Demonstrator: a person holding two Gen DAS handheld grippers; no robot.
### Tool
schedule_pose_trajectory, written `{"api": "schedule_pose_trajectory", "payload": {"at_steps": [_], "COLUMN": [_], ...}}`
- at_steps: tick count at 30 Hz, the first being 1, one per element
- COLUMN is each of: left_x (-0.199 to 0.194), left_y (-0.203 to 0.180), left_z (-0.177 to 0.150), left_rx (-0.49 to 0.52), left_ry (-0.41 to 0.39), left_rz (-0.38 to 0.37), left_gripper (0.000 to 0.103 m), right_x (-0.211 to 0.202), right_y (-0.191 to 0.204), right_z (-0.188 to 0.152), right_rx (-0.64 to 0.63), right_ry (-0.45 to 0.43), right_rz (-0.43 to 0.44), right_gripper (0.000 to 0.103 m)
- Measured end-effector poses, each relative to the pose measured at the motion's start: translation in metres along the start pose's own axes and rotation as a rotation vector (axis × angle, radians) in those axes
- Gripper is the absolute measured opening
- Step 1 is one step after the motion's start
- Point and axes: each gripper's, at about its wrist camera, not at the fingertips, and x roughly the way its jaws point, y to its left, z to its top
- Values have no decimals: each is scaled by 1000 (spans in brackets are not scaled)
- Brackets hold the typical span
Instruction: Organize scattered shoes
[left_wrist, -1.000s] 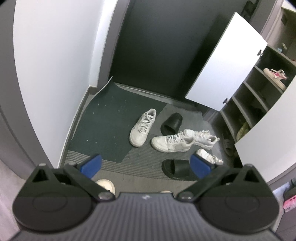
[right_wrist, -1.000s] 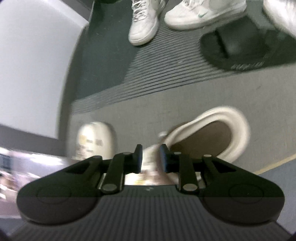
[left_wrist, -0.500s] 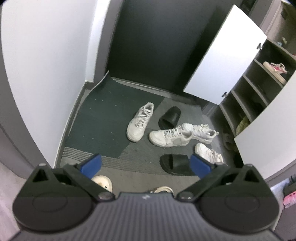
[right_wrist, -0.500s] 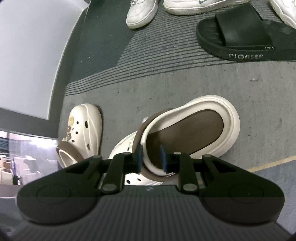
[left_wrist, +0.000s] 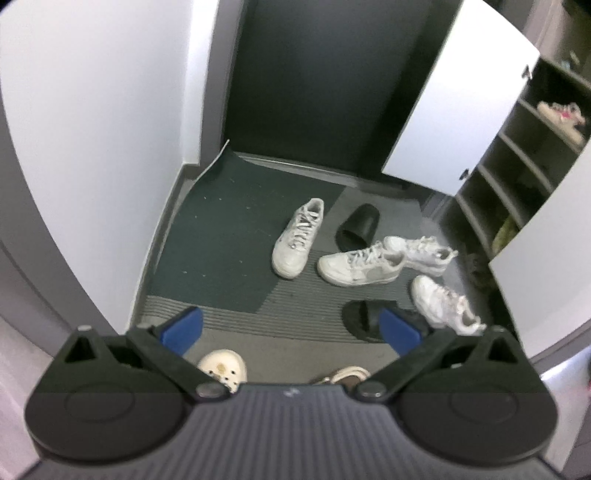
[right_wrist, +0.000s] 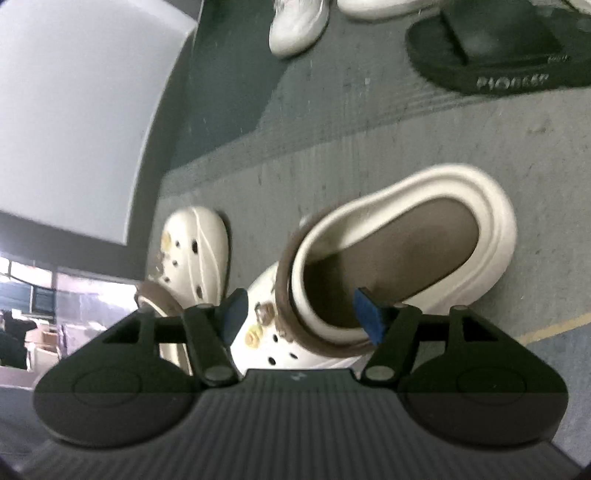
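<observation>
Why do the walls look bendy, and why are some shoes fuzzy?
Left wrist view: the fisheye lens curves the white wall and cupboard door; the shelf shoe near the edge is smeared. Right wrist view: the cream clog and black slide look slightly motion-blurred, and the bright doorway at far left is washed out.

Both the left gripper (left_wrist: 291, 328) and the right gripper (right_wrist: 301, 314) are black, with blue fingertips (left_wrist: 183, 324), round silver screws and a ridged grey body.

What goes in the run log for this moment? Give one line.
left gripper: open, empty | right gripper: open over cream clog | second clog: beside it
</observation>
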Motion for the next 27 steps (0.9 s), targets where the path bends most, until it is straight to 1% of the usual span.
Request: {"api": "schedule_pose_trajectory", "payload": {"at_steps": [3,5,6,7,8,9,10,12,19,22,25,26,27], "left_x": [7,11,11,12,13,12,11,9,2,-3,-5,-5,-6], "left_y": [-11,-17,-20,-23,-26,-27,-29,-32,-43,-48,-50,-50,-50], "left_z": [-5,-8,-10,-11,-13,-14,-15,-18,-28,-31,-33,-33,-33], "left_rx": [39,61,71,81,90,95,100,111,147,158,161,160,160], "left_ry": [25,36,39,41,43,42,40,37,27,17,12,12,14], "left_rz": [4,10,11,12,12,11,9,5,-8,-17,-20,-21,-25], "left_gripper": [103,103,103,103,103,103,103,103,103,103,103,103,103], "right_x": [11,17,19,19,18,17,15,10,-4,-3,4,8,13], "right_y": [4,8,10,11,11,9,6,-1,-21,-22,-15,-13,-10], "right_z": [0,0,-1,-3,-5,-8,-12,-23,-77,-110,-129,-134,-138], "right_rx": [26,51,62,76,100,127,164,281,706,915,1009,1034,1047], "right_ry": [-20,-24,-29,-41,-48,-57,-77,-138,-369,-487,-531,-534,-517], "right_rz": [-33,-42,-44,-44,-29,-11,10,38,138,183,225,239,252], "right_gripper": [66,41,37,35,33,28,24,20,19,19,19,20,20]}}
